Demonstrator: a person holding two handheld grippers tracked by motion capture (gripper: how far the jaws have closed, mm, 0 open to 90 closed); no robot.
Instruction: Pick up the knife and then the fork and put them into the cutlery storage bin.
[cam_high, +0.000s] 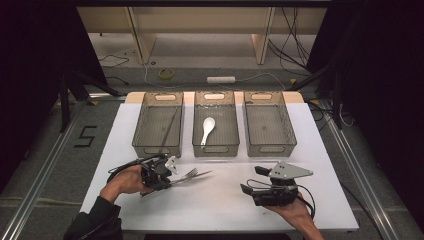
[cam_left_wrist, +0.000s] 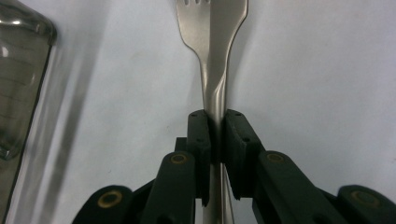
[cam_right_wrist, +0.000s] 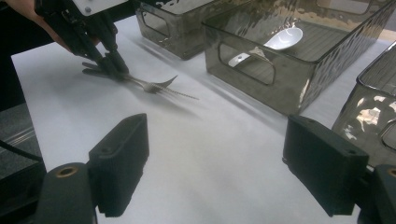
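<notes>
Left claw (cam_high: 172, 176) pinches a shiny silver metal fork (cam_high: 192, 175) by its handle, tines pointing rightward, lengthwise along the white bench (cam_high: 225, 200); right claw (cam_right_wrist: 215, 168) spread.

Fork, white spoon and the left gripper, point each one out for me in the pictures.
fork (cam_left_wrist: 212, 42), left gripper view, on the neck below the tines.
white spoon (cam_high: 208, 123), high view, on its bowl, inside the middle bin.
left gripper (cam_left_wrist: 217, 126), left gripper view, between the fingertips clamped on the fork's handle.
</notes>
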